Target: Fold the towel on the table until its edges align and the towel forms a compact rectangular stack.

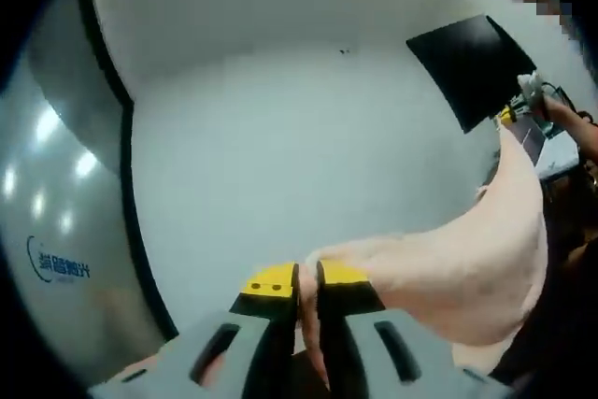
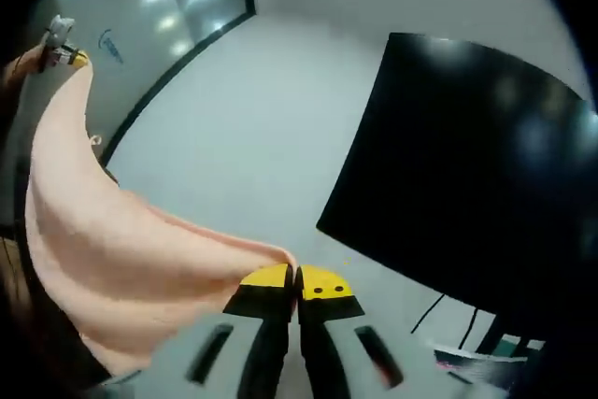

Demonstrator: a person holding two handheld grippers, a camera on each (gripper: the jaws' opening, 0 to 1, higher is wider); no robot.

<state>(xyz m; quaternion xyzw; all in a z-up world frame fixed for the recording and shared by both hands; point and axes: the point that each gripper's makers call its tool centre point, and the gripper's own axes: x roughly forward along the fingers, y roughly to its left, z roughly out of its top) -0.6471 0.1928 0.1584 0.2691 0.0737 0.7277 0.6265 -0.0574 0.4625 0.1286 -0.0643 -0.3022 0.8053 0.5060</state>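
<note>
The towel is plain pale peach; both grey grippers, left gripper and right gripper, have yellow-and-black tips.

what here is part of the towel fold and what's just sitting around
Job in hand:
- towel, lifted and stretched between both grippers
- left gripper, shut on a towel corner
- right gripper, shut on another corner

Just there:
- black panel
- glass wall with blue logo
</note>
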